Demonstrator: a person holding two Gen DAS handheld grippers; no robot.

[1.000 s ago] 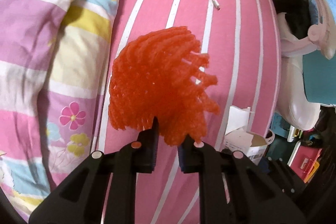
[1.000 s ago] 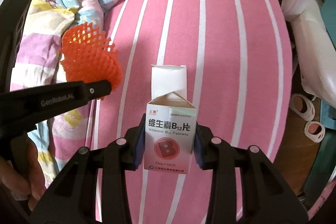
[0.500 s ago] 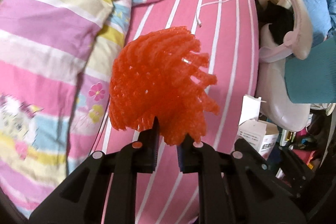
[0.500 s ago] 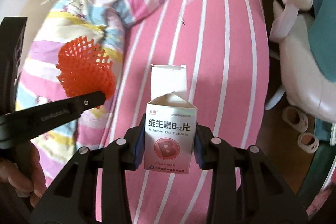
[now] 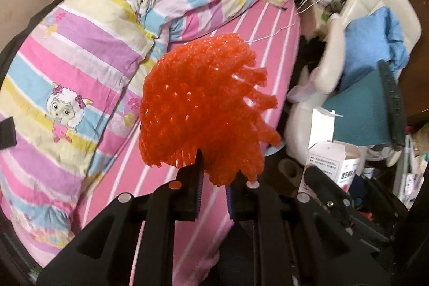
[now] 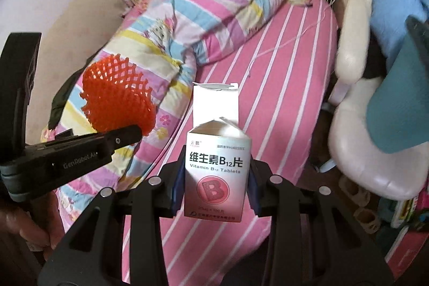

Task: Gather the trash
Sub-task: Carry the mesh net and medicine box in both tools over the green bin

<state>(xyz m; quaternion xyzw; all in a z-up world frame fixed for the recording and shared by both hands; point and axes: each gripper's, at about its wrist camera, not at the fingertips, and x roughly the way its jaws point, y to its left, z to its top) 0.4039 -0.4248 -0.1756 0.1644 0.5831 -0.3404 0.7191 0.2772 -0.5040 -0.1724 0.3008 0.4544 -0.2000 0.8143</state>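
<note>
Above the pink striped bed (image 6: 281,87), the left hand-held gripper (image 5: 213,195) pinches an orange foam net (image 5: 198,109); the right hand-held gripper (image 6: 214,192) clamps a vitamin box (image 6: 217,168).

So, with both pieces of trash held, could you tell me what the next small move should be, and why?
Probably carry both to a bin: the left gripper holds the orange foam fruit net, the right gripper the opened white vitamin tablet box, above the pink striped bed; no bin shows.
</note>
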